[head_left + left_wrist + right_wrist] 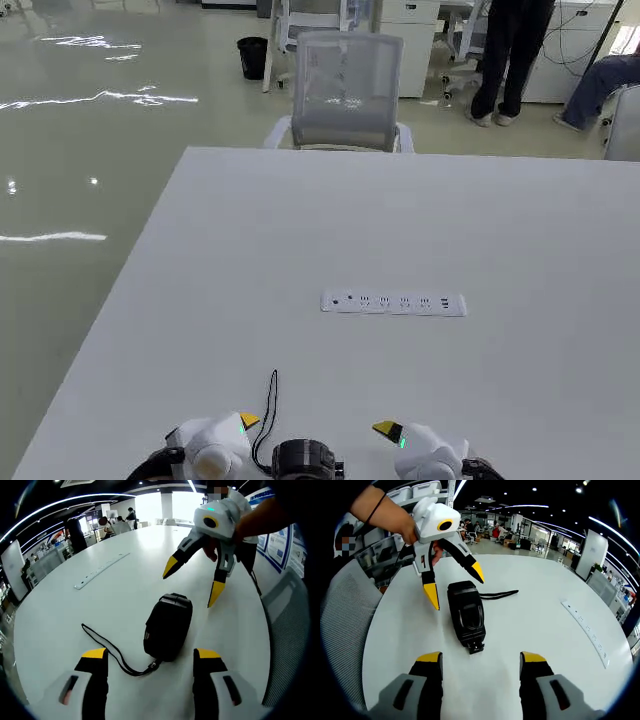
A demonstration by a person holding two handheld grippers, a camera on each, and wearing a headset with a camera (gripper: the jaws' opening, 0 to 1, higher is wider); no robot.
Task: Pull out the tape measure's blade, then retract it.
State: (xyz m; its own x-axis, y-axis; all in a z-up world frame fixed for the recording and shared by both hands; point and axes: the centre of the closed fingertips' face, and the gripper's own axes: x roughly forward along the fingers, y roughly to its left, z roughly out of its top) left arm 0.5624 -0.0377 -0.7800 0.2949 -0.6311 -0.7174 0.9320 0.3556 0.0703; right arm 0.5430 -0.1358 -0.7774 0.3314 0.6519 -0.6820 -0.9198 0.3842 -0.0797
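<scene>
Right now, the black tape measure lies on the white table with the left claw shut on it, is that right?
Not quite: the left claw is open and touches nothing; the black tape measure lies free on the white table, as the left gripper view shows.

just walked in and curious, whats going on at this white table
A person holds a two-jaw gripper in each hand over a black tape measure lying on the white table. The left gripper and right gripper face each other from either end of it, both open, neither touching it. Its black cord strap trails loose, and the blade is not yet pulled out. A white power strip lies farther off.
</scene>
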